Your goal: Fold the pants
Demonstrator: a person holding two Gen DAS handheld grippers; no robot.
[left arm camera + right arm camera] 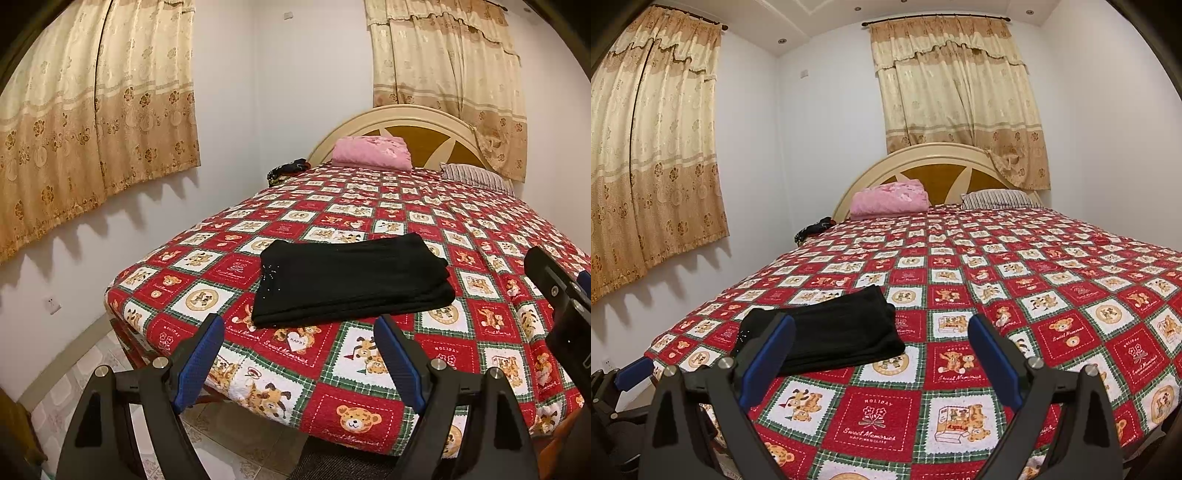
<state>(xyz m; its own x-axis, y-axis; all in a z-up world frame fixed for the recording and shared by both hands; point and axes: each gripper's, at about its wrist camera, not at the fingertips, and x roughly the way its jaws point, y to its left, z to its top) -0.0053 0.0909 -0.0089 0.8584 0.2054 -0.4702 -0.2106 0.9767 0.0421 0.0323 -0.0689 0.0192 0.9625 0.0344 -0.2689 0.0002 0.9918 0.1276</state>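
Pants (352,280): black, folded into a compact stack on bed (369,417), 12 o'clock of left gripper (299,354). Right gripper (882,354): pants at 11 o'clock. Both jaws released, empty. Fold judged complete; withdraw clear without snagging the stack.

I see matt black cloth pants (351,280) on a quilted cotton-looking bedspread (369,406), and textured blue pads (199,365) on matt black plastic tongs (299,365).
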